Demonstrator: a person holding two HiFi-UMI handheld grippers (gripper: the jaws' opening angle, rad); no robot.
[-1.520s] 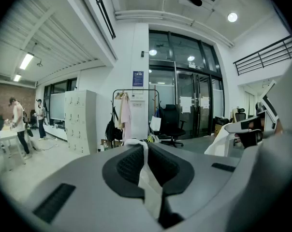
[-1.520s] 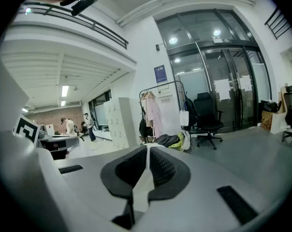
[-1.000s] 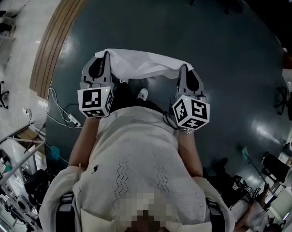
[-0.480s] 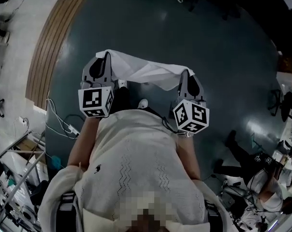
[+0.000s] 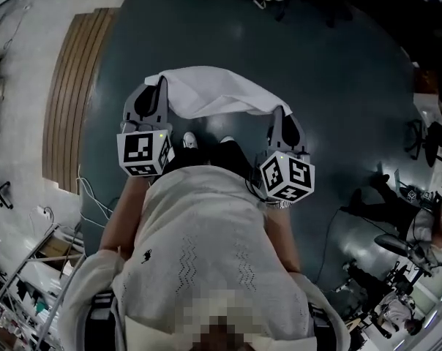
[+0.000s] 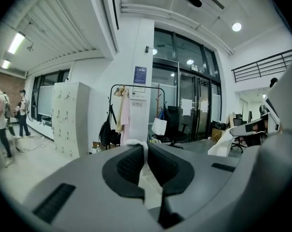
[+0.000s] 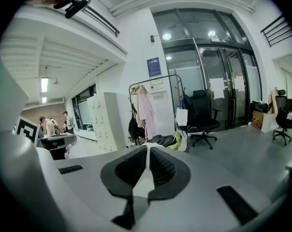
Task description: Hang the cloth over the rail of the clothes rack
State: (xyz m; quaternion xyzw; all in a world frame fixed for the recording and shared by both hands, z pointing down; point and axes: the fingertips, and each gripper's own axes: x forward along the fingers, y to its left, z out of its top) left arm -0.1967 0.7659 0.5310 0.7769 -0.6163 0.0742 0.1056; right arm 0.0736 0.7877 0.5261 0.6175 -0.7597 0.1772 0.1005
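In the head view a white cloth point(image 5: 214, 93) is stretched between my two grippers above the dark floor. My left gripper point(image 5: 161, 88) is shut on its left corner and my right gripper point(image 5: 281, 112) on its right corner. In the left gripper view, white cloth point(image 6: 147, 170) is pinched between the dark pads of the left gripper point(image 6: 145, 146). The right gripper view shows the cloth point(image 7: 145, 178) clamped the same way in the right gripper point(image 7: 148, 150). The clothes rack point(image 6: 135, 111), with garments hanging on it, stands far ahead by the glass wall; it is also in the right gripper view point(image 7: 154, 108).
Grey lockers point(image 6: 71, 117) stand left of the rack and a black office chair point(image 7: 203, 117) to its right. People stand at far left point(image 6: 1, 122). Wooden flooring point(image 5: 75, 93) and cables point(image 5: 96, 196) lie to my left, with equipment and a person at right point(image 5: 400, 207).
The floor under me has shifted, so I have moved forward. The cloth now bulges wider between the grippers. Both grippers keep their hold.
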